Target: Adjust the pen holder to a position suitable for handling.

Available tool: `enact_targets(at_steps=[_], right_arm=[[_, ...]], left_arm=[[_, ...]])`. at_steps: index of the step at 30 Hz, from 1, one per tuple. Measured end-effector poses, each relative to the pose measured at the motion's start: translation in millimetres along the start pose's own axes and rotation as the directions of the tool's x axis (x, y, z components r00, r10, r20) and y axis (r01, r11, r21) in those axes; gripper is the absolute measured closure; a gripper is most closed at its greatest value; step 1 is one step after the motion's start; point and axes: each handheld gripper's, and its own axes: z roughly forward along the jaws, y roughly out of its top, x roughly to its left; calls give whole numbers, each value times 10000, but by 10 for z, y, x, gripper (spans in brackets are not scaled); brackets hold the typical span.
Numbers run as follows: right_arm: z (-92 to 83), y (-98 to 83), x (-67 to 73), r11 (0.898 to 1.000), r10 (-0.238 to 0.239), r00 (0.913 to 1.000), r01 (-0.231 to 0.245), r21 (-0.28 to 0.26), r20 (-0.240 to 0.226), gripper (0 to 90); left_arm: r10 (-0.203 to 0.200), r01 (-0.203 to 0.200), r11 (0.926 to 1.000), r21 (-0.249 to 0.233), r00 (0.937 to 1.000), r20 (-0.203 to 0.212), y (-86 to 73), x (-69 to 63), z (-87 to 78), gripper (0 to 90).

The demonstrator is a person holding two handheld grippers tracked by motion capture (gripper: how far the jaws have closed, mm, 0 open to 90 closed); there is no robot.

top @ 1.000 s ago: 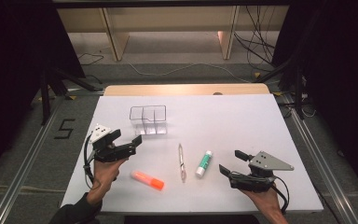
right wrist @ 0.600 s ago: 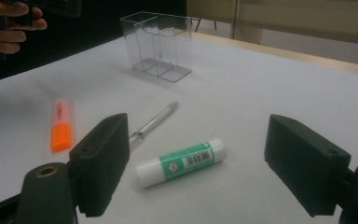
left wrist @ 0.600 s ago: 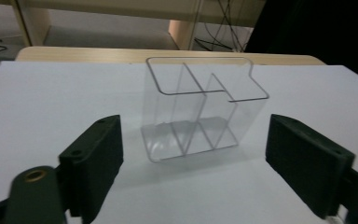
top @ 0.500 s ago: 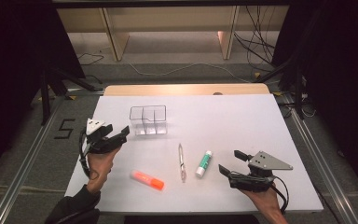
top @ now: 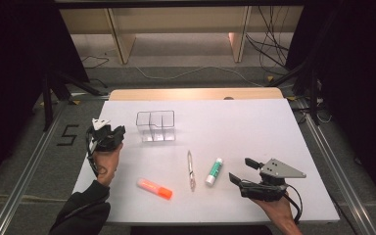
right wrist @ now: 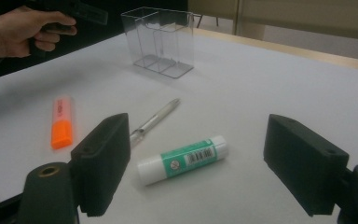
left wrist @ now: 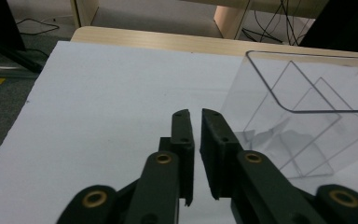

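My left gripper (top: 118,132) hovers near the white board's left edge, just left of a clear three-compartment organizer (top: 155,126). In the left gripper view its jaws (left wrist: 195,112) stand almost together with nothing between them; they have just been closing. The organizer (left wrist: 303,116) stands to their right. My right gripper (top: 240,169) rests open at the front right. Its wide-apart jaws (right wrist: 198,123) frame a white and green glue stick (right wrist: 182,158). A silver pen (top: 191,169) and an orange highlighter (top: 154,188) lie left of the glue stick (top: 214,171).
The white board (top: 254,132) covers the table, and a wooden strip (top: 196,94) shows at its far edge. Table legs and cables lie on the floor beyond. The left hand (right wrist: 23,25) shows far off in the right gripper view.
The left hand has moved away from the highlighter, farther back and a little left, and its jaws have gone from wide apart to closed. The right gripper has stayed put.
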Motion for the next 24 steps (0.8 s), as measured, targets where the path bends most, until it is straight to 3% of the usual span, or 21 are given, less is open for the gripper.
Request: enact_targets(at_steps=[2,14,16,24], right_arm=[[0,0,0,10000,4,10000,-4,-5,-18,239],[6,-2,2,10000,23,10000,-23,61,-42,241],[6,0,2,10000,-6,10000,6,35,-48,241],[16,-4,5,10000,-12,10000,12,18,-83,241]], left_arm=[[-89,89,10000,36,10000,-30,4,32,82,888],[-126,131,9984,550,9999,-93,-18,33,288,892],[-287,283,9976,625,9996,58,-30,3,318,892],[-273,238,9956,902,9989,380,-33,-111,387,893]])
